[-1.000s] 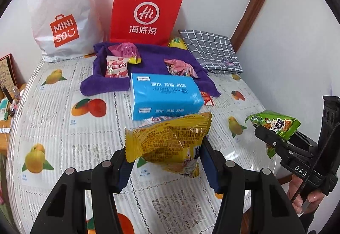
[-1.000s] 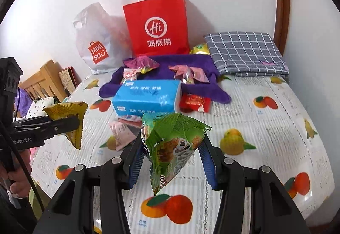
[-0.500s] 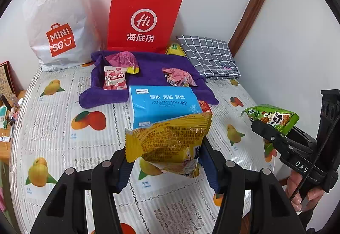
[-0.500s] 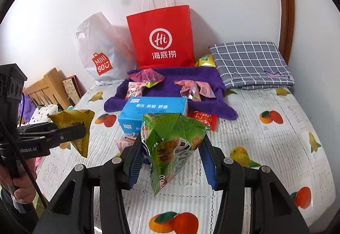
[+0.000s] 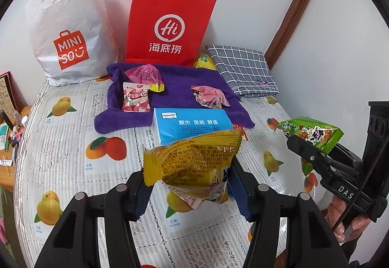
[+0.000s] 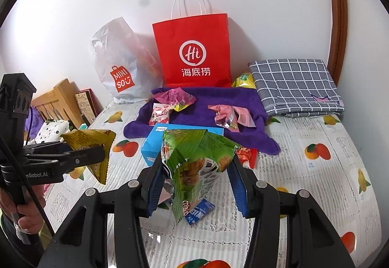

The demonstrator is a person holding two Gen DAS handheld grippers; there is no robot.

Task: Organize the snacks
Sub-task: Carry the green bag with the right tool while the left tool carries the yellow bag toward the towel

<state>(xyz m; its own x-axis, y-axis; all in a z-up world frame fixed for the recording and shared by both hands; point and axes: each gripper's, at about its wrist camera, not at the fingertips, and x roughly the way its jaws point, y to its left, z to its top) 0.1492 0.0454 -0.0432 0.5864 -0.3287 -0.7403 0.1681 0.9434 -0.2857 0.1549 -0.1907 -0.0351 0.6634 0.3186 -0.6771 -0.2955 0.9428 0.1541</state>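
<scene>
My left gripper (image 5: 187,182) is shut on a yellow snack packet (image 5: 194,163), held above the fruit-print tablecloth (image 5: 60,161). My right gripper (image 6: 197,178) is shut on a green snack packet (image 6: 197,158), also lifted off the table. Each gripper shows in the other's view: the green snack packet (image 5: 313,134) at the right, the yellow snack packet (image 6: 92,143) at the left. A purple towel (image 5: 175,87) at the back holds a pink-white candy packet (image 5: 135,100), a pink packet (image 5: 144,74) and a crumpled pink wrapper (image 5: 209,96).
A blue tissue box (image 5: 192,124) lies in front of the towel, a red packet (image 6: 246,156) beside it. A red paper bag (image 5: 170,29) and a white Miniso bag (image 5: 65,27) stand against the wall. A grey checked cloth (image 5: 243,70) lies back right. A small blue packet (image 6: 199,213) lies under my right gripper.
Both grippers have risen and drawn back a little with their packets, so the table and bags sit lower and farther in the views. Grips are unchanged.
</scene>
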